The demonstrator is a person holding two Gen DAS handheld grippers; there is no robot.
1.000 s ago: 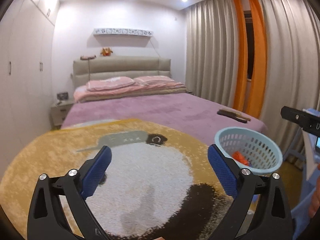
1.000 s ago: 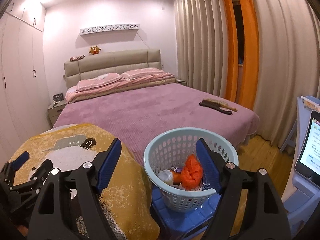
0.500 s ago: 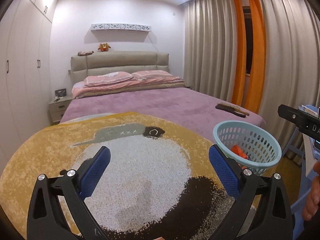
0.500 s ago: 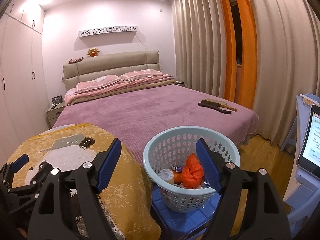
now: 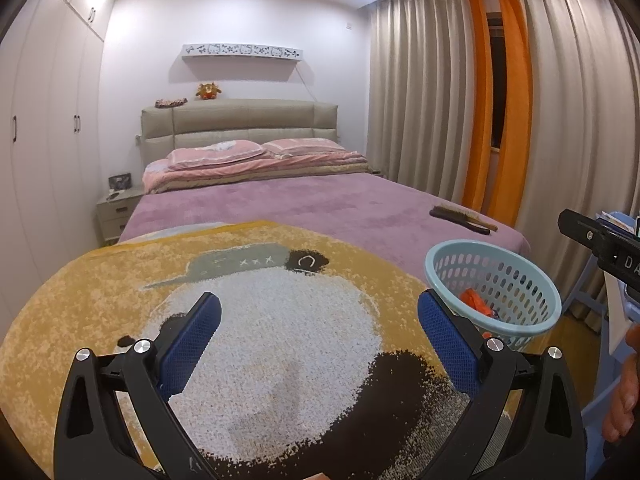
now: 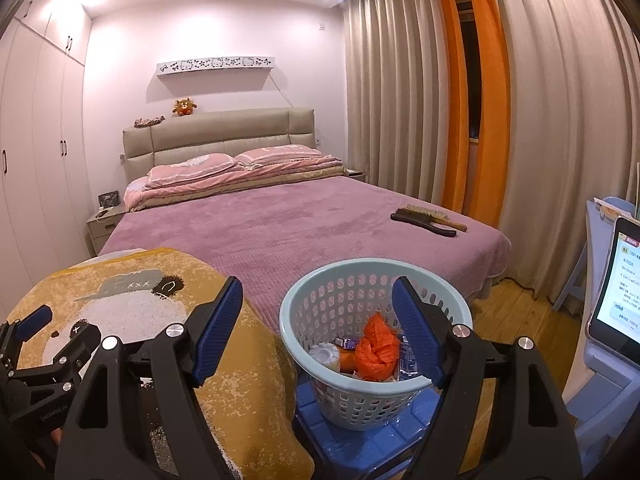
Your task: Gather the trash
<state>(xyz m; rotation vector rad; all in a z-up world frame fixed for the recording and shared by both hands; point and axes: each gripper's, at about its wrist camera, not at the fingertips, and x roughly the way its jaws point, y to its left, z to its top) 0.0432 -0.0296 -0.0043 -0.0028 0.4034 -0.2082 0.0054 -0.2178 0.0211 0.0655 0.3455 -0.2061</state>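
Note:
A light blue perforated basket stands on a blue stool at the foot of the bed. It holds an orange crumpled bag, a white cup and small wrappers. The basket also shows in the left wrist view. My right gripper is open and empty, hovering just in front of the basket. My left gripper is open and empty above a yellow panda-print blanket; it shows in the right wrist view at far left.
A purple bed fills the middle, with two brushes near its right edge. Curtains hang on the right. A tablet on a blue stand is at far right. Wardrobes line the left wall.
Both views have tilted up slightly, so the blanket and basket sit lower in the frames. Both grippers stay open and empty.

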